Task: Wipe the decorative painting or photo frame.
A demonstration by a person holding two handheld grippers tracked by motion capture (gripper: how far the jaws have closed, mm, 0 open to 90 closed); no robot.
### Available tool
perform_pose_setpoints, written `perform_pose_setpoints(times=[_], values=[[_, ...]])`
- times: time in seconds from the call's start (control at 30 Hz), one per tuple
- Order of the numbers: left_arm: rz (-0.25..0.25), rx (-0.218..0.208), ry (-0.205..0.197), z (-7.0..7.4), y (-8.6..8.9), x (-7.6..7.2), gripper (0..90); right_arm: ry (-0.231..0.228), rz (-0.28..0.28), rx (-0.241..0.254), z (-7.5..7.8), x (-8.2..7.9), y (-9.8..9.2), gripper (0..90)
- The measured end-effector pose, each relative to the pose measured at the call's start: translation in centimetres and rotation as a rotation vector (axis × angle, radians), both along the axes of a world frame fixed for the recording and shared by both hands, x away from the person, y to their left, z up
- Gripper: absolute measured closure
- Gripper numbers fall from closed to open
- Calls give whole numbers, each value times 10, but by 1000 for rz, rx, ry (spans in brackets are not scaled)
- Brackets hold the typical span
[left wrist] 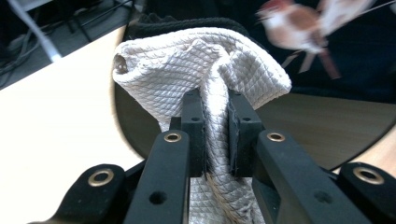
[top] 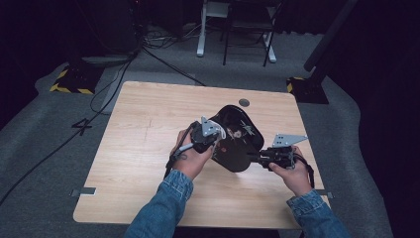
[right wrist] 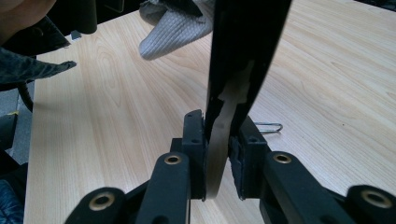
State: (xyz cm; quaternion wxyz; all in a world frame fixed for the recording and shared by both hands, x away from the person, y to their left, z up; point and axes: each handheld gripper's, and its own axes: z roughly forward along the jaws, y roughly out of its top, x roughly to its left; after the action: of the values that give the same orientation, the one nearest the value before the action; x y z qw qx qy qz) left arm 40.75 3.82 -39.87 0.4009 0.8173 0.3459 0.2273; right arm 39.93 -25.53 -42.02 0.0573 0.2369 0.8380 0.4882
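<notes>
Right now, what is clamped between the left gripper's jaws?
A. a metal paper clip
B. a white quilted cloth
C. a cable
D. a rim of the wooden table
B: in the left gripper view the left gripper is shut on a bunched white quilted cloth, held against the black mirror-like disc that the right gripper grips by its edge.
</notes>
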Motion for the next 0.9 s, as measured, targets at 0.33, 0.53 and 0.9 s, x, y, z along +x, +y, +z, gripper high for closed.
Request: perform_pose_setpoints(times=[0.33, 0.53, 0.9], values=[[69, -10, 24, -8, 19, 12, 797, 5, 6, 3, 0, 0, 0, 777], [105, -11, 42, -14, 28, 17, 797, 5, 7, 4, 0, 0, 0, 776], [5, -44, 64, -13, 14, 9, 797, 5, 5, -1, 0, 0, 1, 776]])
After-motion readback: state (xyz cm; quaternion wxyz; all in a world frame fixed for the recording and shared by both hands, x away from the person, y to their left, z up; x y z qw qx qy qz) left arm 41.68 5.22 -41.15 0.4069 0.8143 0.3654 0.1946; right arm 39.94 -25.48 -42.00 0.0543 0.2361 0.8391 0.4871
